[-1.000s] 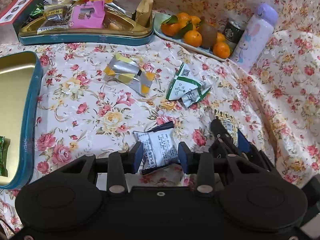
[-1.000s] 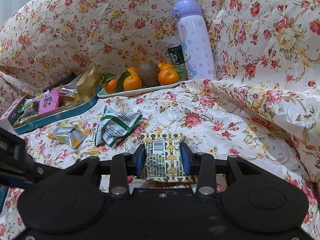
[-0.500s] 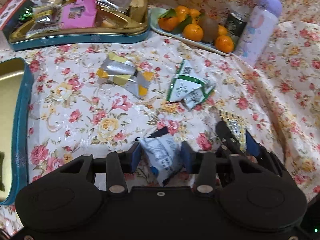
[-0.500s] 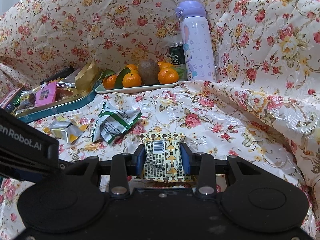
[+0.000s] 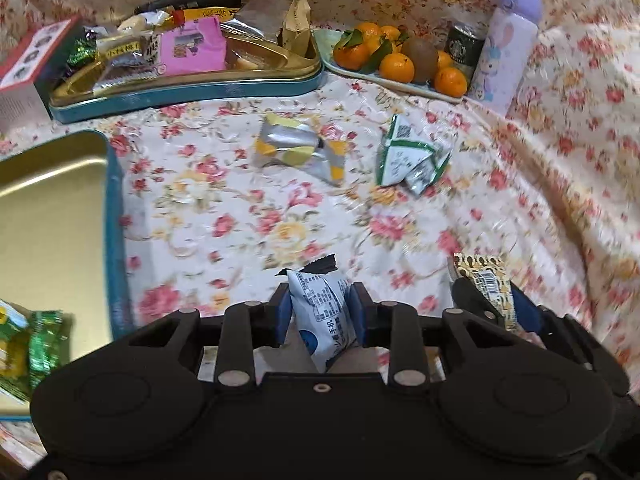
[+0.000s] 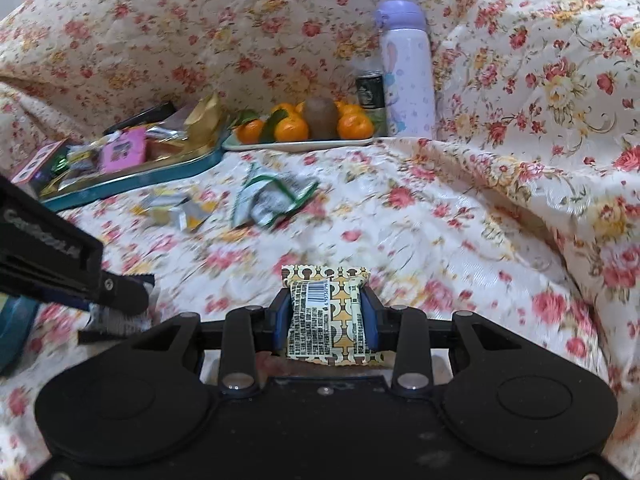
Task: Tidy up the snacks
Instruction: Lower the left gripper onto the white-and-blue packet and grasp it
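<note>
Floral cloth [image 5: 248,224] in cream and rose covers the whole surface as you work both grippers low over it. Your left gripper [image 5: 320,312] has just been closing its jaws, and its blue pads now pinch a pale blue-and-white snack packet [image 5: 322,312], which stands nearly upright between them, its dark crimped end toward the cloth. Your right gripper [image 6: 325,314] has its jaws pressed onto a yellow-patterned snack bar [image 6: 326,312], barcode side up; seen from the left wrist, that bar [image 5: 486,280] sits just right of the blue packet.

Taking the open gold-lined tin [image 5: 114,216] at your left as the mark: two green-wrapped sweets [image 5: 42,344] lie in its near corner. Beyond the tin stands a second teal-sided tray [image 5: 192,88] heaped with mixed packets, a pink one [image 5: 192,46] on top. To the tin's right, loose on the cloth, lie a silver-and-yellow wrapper [image 5: 298,150] and, farther right, a crumpled green-and-white wrapper [image 5: 408,158]. Farther still, at the back, a plate [image 5: 384,82] carries tangerines [image 5: 396,68] and what looks like a kiwi [image 5: 420,54], though blur softens the detail. A dark can [image 5: 464,48] and a lilac bottle [image 5: 504,44] stand just beside the plate, at the end farthest from the tin.
</note>
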